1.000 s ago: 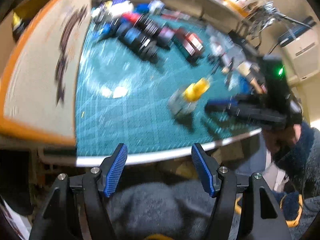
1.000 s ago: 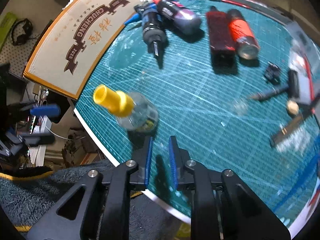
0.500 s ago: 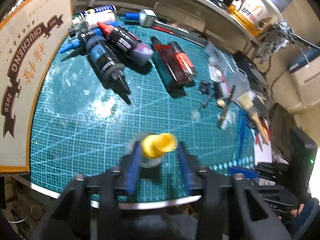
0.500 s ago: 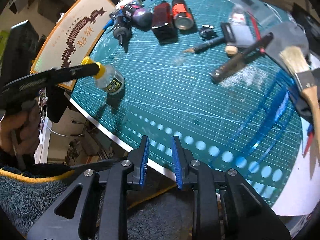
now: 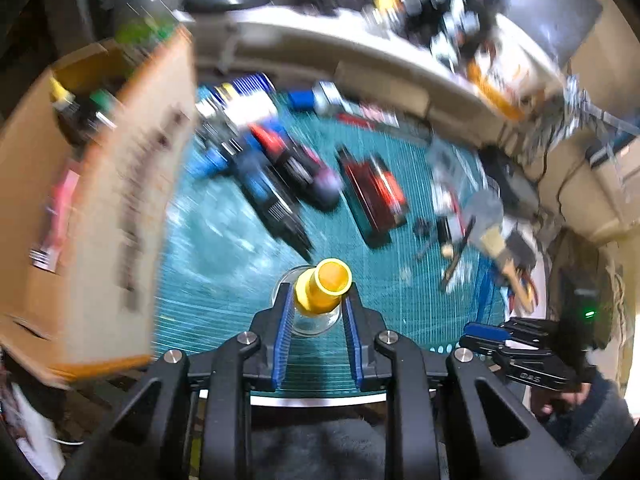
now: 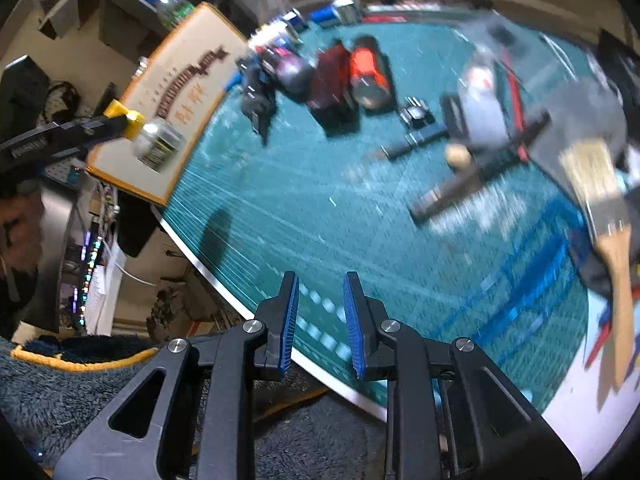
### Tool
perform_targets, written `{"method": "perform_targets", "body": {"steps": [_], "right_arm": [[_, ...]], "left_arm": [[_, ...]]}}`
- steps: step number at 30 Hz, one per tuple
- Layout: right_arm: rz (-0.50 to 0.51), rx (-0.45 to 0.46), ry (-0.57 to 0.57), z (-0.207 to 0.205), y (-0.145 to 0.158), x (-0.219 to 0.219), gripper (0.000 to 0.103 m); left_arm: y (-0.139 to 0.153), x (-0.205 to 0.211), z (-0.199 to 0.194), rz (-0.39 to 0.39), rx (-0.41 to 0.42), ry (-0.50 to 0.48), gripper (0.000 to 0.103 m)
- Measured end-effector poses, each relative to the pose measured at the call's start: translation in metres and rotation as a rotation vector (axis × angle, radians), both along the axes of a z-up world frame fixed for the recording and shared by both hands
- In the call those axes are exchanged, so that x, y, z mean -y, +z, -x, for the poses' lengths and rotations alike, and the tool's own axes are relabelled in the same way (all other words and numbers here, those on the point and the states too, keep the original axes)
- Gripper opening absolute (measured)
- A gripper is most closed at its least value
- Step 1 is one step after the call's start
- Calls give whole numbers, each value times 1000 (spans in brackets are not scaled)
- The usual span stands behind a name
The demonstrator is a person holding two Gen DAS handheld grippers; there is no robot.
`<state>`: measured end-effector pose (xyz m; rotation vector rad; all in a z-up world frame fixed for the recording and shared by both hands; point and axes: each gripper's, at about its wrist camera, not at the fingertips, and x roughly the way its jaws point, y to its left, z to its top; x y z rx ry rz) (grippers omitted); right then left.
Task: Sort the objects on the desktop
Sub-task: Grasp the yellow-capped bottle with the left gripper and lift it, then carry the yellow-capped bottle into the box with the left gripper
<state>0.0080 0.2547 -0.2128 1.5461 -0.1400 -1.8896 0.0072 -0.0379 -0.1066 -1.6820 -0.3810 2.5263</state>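
Note:
A small clear bottle with a yellow cap [image 5: 323, 285] hangs above the green cutting mat [image 5: 224, 272], with my left gripper [image 5: 317, 300] shut on its neck just under the cap. In the right wrist view the same bottle [image 6: 158, 144] is in the air at the far left, in front of the printed box. My right gripper [image 6: 320, 280] hovers over the mat's near edge [image 6: 320, 200], its blue pads a narrow gap apart with nothing between them. It also shows at the lower right of the left wrist view, as the right gripper [image 5: 486, 332].
An open cardboard box [image 5: 100, 220] with a printed beige side stands left of the mat. Several dark bottles [image 5: 280, 176] and a red one [image 5: 376, 196] lie at the back. A paintbrush [image 6: 600, 192], pens and small parts lie on the right. A person's fleece sleeve [image 5: 592, 420] shows.
My left gripper came down around the yellow-capped bottle, closed on it and lifted it off the mat toward the box. My right gripper drew back to the right with its pads slightly wider.

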Motion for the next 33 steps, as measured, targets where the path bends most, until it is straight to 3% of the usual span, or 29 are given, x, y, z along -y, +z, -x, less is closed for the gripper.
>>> {"method": "perform_targets", "body": {"steps": [5,8,13,16,17,21,28,30,31,33], "right_arm": [[33,-49,57,21,20,30,23],[42,-75,73,33,33,53,23],[26,-103,73,49,46,93,23],[4,-109,49,55,52,122,23],[-4,-101,33,56,54,132,23],[1,-95,-12,54,73,172,23],[18,-136,16,58,122,253,23],[21,-148,50,63,136,282,24],[21,-154,70,66,142,296,31],[13,-161,109,71,149,323,35]], "left_arm": [[49,93,14,62,7,85,24],[47,146,36,140,59,105,24],[-11,209,86,120,206,69,23],[-63,224,113,117,323,-15,21],[-75,227,117,120,354,-37,16],[-106,231,124,120,421,-117,16],[-108,225,120,98,432,-246,14],[-94,228,117,81,404,-259,15],[-83,232,114,65,384,-256,16],[-50,249,100,5,296,-227,30]]}}
